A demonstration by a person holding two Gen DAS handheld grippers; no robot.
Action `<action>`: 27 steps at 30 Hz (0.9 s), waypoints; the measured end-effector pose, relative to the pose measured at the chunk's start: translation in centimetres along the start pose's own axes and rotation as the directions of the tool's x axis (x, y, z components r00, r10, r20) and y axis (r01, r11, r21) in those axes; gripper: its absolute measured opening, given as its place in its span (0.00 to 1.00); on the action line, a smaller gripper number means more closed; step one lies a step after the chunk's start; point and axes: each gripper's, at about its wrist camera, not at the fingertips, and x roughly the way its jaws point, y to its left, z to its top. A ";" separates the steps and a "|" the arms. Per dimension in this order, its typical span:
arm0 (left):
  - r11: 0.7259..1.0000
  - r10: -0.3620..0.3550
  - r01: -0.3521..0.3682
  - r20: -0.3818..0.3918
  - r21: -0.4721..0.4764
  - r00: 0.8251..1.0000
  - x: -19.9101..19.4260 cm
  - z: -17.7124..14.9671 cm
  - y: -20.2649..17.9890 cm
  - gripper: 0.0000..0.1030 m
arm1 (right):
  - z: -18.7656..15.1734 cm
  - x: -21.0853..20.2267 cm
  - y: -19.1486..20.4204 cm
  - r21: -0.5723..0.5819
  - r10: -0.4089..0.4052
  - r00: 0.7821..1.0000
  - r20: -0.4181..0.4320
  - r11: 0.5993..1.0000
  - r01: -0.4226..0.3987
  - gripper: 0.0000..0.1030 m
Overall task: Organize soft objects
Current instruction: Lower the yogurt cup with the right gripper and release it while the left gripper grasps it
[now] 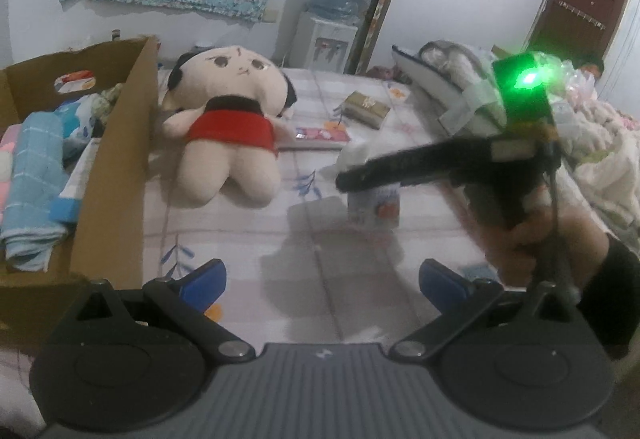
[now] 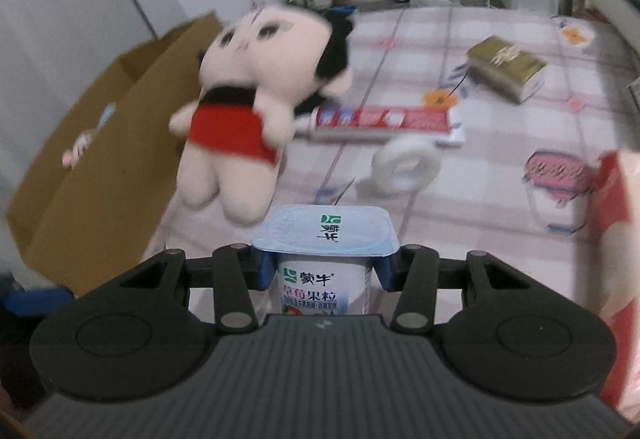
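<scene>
The right hand-held gripper (image 2: 325,271) squeezes the yogurt cup (image 2: 325,239); the left hand-held gripper (image 1: 322,279) is released. The doll (image 2: 248,99) lies ahead-left, nearer the left hand-held gripper, feet pointing back at us.

Plush doll (image 2: 240,95) smeared by motion in the right wrist view; red carton (image 2: 618,259) cut by that view's right edge; cardboard box (image 1: 116,159) cut at the left wrist view's left edge, its contents partly hidden; yogurt cup (image 1: 374,207) blurred behind the right tongs (image 1: 348,179).
</scene>
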 end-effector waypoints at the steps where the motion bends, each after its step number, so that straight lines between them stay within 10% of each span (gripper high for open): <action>1: 1.000 0.005 -0.005 -0.006 0.002 1.000 -0.1 -0.2 0.1 1.00 | -0.5 0.2 0.2 -0.009 -0.002 1.000 0.000 1.000 0.002 0.45; 10: 0.999 -0.021 0.022 -0.038 0.038 0.999 -0.1 -1.6 0.0 1.00 | -2.9 -4.1 -0.3 0.032 0.078 0.995 0.067 0.996 -0.080 0.66; 27: 0.982 -0.013 0.013 -0.002 0.188 1.000 4.4 0.6 -5.1 0.99 | -7.3 -10.5 -6.9 0.332 0.169 0.953 0.252 0.910 -0.250 0.69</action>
